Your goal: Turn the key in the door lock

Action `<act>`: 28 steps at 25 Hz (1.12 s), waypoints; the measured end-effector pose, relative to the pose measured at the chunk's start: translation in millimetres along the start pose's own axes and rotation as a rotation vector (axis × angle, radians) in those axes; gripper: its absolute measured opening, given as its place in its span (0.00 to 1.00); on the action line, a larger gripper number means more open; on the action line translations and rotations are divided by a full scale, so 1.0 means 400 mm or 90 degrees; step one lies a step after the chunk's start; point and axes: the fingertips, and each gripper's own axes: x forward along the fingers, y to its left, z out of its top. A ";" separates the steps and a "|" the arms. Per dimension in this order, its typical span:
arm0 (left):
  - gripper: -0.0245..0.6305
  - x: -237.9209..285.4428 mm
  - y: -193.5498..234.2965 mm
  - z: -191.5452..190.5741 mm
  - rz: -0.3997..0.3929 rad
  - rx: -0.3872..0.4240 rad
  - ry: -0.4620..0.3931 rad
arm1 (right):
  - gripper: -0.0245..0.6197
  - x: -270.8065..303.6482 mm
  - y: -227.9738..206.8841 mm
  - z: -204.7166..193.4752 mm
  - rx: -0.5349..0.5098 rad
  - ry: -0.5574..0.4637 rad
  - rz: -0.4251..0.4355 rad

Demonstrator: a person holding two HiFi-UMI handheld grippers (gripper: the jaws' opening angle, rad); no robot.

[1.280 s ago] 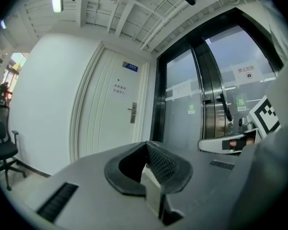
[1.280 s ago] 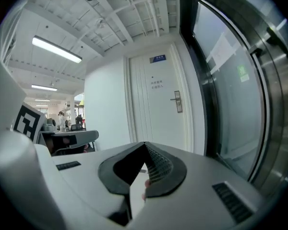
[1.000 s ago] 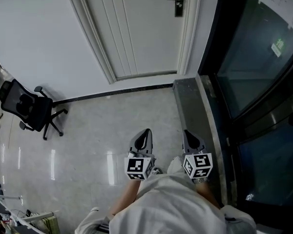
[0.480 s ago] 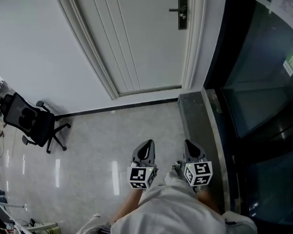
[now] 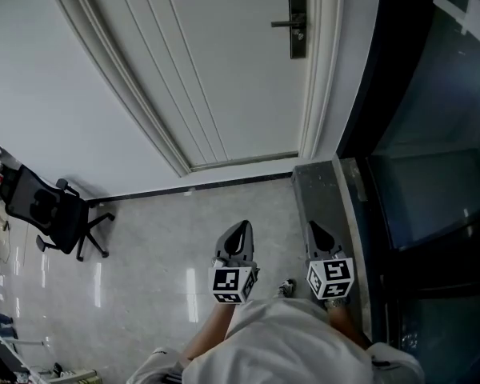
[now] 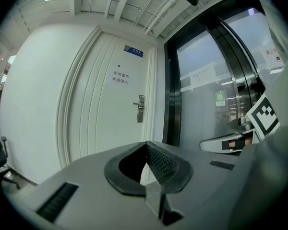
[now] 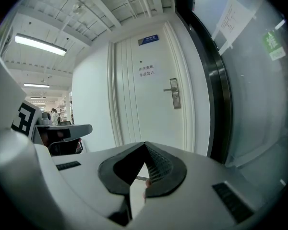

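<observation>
A white door stands ahead with a dark lock plate and lever handle near its right edge. The lock plate is also in the left gripper view, and the lock plate in the right gripper view; no key can be made out at this distance. My left gripper and right gripper are held side by side low in front of the person, well short of the door. Both point at it with jaws shut and nothing visible between them.
A black office chair stands at the left by the wall. Dark glass doors with posted papers run along the right. A dark stone strip lies on the floor by the door frame. The floor is glossy grey tile.
The person has moved toward the door, so the lock plate sits lower and larger in the head view. Both grippers have travelled along together, still shut.
</observation>
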 end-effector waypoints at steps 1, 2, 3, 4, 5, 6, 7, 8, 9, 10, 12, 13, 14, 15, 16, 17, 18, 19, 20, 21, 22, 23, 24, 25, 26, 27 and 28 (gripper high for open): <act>0.05 0.024 -0.005 0.003 0.001 0.001 -0.002 | 0.04 0.015 -0.022 0.005 -0.001 0.001 -0.001; 0.05 0.045 -0.010 0.006 0.000 0.002 -0.003 | 0.04 0.031 -0.043 0.008 0.000 0.002 -0.002; 0.05 0.065 -0.014 0.008 0.000 0.002 -0.003 | 0.04 0.048 -0.062 0.012 0.002 0.004 -0.004; 0.05 0.083 -0.015 0.008 0.000 0.003 0.000 | 0.04 0.064 -0.078 0.017 0.005 0.004 -0.006; 0.05 0.099 -0.015 0.006 0.000 0.003 0.005 | 0.04 0.079 -0.090 0.021 0.007 0.005 -0.007; 0.05 0.114 -0.011 0.003 0.001 0.003 0.010 | 0.04 0.094 -0.098 0.026 0.008 0.005 -0.007; 0.05 0.129 -0.004 0.001 0.004 0.003 0.015 | 0.04 0.108 -0.104 0.030 0.009 0.005 -0.007; 0.05 0.143 0.004 0.000 0.006 0.002 0.018 | 0.04 0.123 -0.108 0.033 0.010 0.006 -0.006; 0.05 0.158 0.014 0.001 0.009 0.000 0.019 | 0.04 0.138 -0.113 0.034 0.012 0.009 -0.006; 0.05 0.174 0.024 0.003 0.010 -0.001 0.019 | 0.04 0.154 -0.117 0.033 0.013 0.012 -0.007; 0.05 0.212 0.046 0.004 0.011 -0.005 0.017 | 0.04 0.192 -0.129 0.029 0.014 0.020 -0.009; 0.05 0.234 0.057 0.000 0.010 -0.006 0.018 | 0.04 0.212 -0.135 0.028 0.014 0.022 -0.012; 0.05 0.258 0.067 -0.004 0.007 -0.008 0.020 | 0.04 0.234 -0.142 0.028 0.013 0.023 -0.016; 0.05 0.284 0.077 -0.008 0.002 -0.010 0.023 | 0.04 0.256 -0.150 0.031 0.013 0.024 -0.022; 0.05 0.312 0.086 -0.009 -0.006 -0.011 0.024 | 0.04 0.278 -0.160 0.036 0.013 0.024 -0.029; 0.05 0.340 0.093 -0.006 -0.015 -0.012 0.024 | 0.04 0.301 -0.169 0.042 0.012 0.024 -0.036; 0.05 0.369 0.102 -0.001 -0.025 -0.011 0.022 | 0.04 0.325 -0.177 0.049 0.011 0.023 -0.044; 0.05 0.399 0.113 0.005 -0.036 -0.010 0.021 | 0.04 0.349 -0.183 0.059 0.010 0.023 -0.051; 0.05 0.430 0.127 0.011 -0.045 -0.009 0.020 | 0.04 0.375 -0.189 0.070 0.008 0.022 -0.058; 0.05 0.463 0.143 0.019 -0.053 -0.009 0.020 | 0.04 0.401 -0.194 0.084 0.007 0.021 -0.065; 0.05 0.496 0.160 0.027 -0.059 -0.011 0.019 | 0.04 0.428 -0.200 0.100 0.004 0.020 -0.071; 0.05 0.530 0.179 0.037 -0.064 -0.014 0.019 | 0.04 0.457 -0.207 0.118 0.001 0.018 -0.076; 0.05 0.564 0.197 0.048 -0.070 -0.015 0.019 | 0.04 0.485 -0.213 0.135 -0.003 0.016 -0.082; 0.05 0.597 0.216 0.062 -0.077 -0.015 0.016 | 0.04 0.513 -0.217 0.151 -0.009 0.014 -0.090; 0.05 0.628 0.234 0.077 -0.085 -0.014 0.011 | 0.04 0.539 -0.221 0.165 -0.014 0.012 -0.100; 0.05 0.656 0.249 0.091 -0.093 -0.013 0.006 | 0.04 0.562 -0.225 0.177 -0.017 0.011 -0.112; 0.05 0.683 0.262 0.103 -0.103 -0.013 0.002 | 0.04 0.584 -0.229 0.187 -0.017 0.011 -0.122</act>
